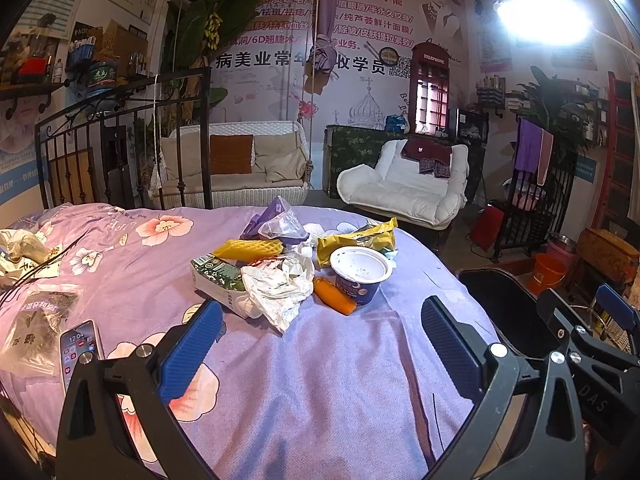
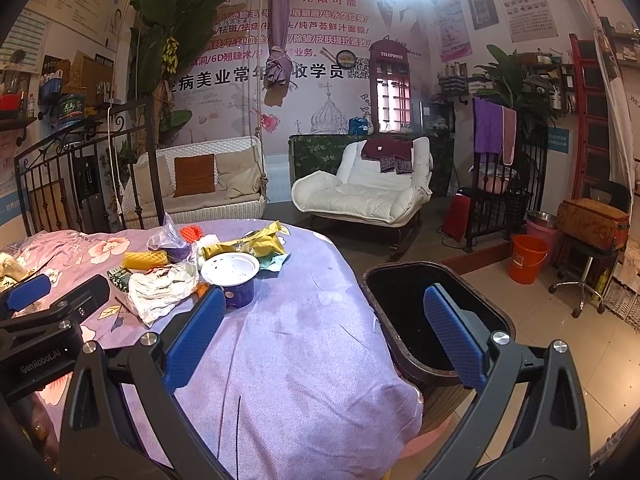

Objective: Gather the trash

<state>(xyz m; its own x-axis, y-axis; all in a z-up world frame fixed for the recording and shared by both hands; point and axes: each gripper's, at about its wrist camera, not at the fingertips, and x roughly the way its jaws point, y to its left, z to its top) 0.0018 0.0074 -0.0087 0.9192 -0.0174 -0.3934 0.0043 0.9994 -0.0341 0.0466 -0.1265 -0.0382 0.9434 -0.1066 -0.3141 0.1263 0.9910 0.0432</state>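
Note:
A pile of trash lies on the purple floral bedspread [image 1: 320, 380]: a blue yogurt cup [image 1: 361, 275] with white lid, a crumpled white wrapper [image 1: 278, 284], a green carton [image 1: 216, 276], yellow foam net [image 1: 248, 249], a yellow packet [image 1: 360, 238], an orange piece [image 1: 334, 295] and a clear bag [image 1: 280, 222]. The pile also shows in the right wrist view, with the cup [image 2: 232, 276] nearest. My left gripper [image 1: 320, 344] is open and empty, short of the pile. My right gripper [image 2: 326, 330] is open and empty, between the bed edge and the black bin [image 2: 420, 308].
A phone [image 1: 78, 350] and a clear packet [image 1: 36, 324] lie at the bed's left. The black bin [image 1: 508, 312] stands by the bed's right edge. An iron headboard [image 1: 128, 136], white armchair [image 2: 368, 188], orange bucket [image 2: 528, 258] and stool [image 2: 584, 276] stand around.

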